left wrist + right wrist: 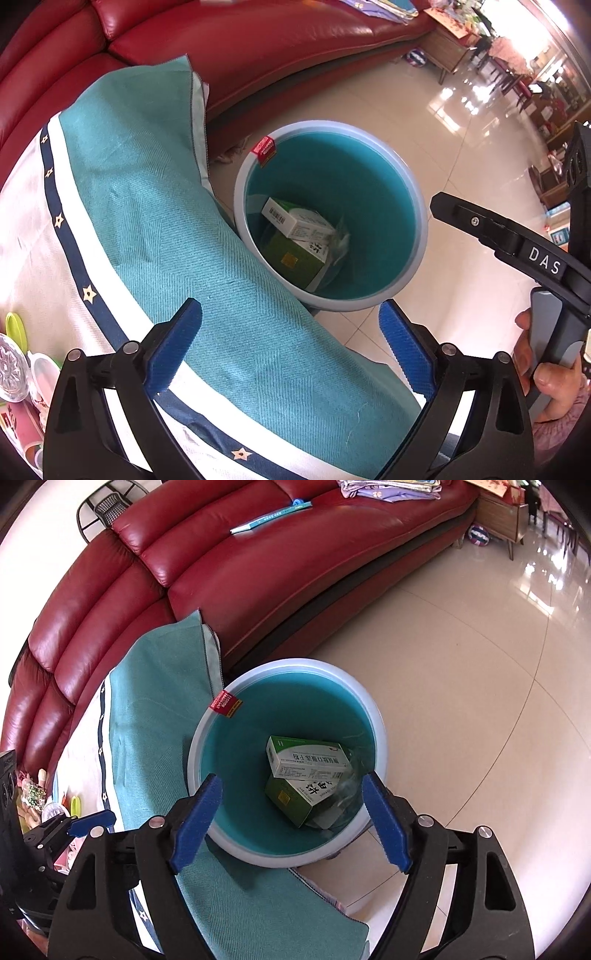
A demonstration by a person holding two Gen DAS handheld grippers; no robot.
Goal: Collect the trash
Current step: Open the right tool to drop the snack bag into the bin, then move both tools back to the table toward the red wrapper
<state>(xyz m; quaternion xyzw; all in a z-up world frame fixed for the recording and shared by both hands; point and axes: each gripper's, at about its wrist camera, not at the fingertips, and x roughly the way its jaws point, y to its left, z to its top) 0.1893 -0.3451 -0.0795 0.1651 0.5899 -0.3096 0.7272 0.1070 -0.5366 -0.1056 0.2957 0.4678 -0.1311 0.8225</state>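
A round blue trash bin (pixel 413 192) (pixel 376 716) stands on the floor beside the table. Inside lie a white medicine box (pixel 295 221) (pixel 310 762), a green box (pixel 295 260) (pixel 291 797) under it, and a crumpled clear wrapper (pixel 341 240) (pixel 347 790). A red label (pixel 264 147) (pixel 225 703) hangs on the bin's rim. My left gripper (pixel 290 343) is open and empty above the table edge, near the bin. My right gripper (pixel 291 819) is open and empty, right over the bin. It also shows in the left wrist view (pixel 498 236).
The table carries a teal and white cloth (pixel 166 206) (pixel 155 716) with a navy star border. Small items (pixel 18 354) (pixel 40 797) lie at its left. A red leather sofa (pixel 221 44) (pixel 221 565) stands behind. Shiny floor tiles (pixel 480 664) spread right.
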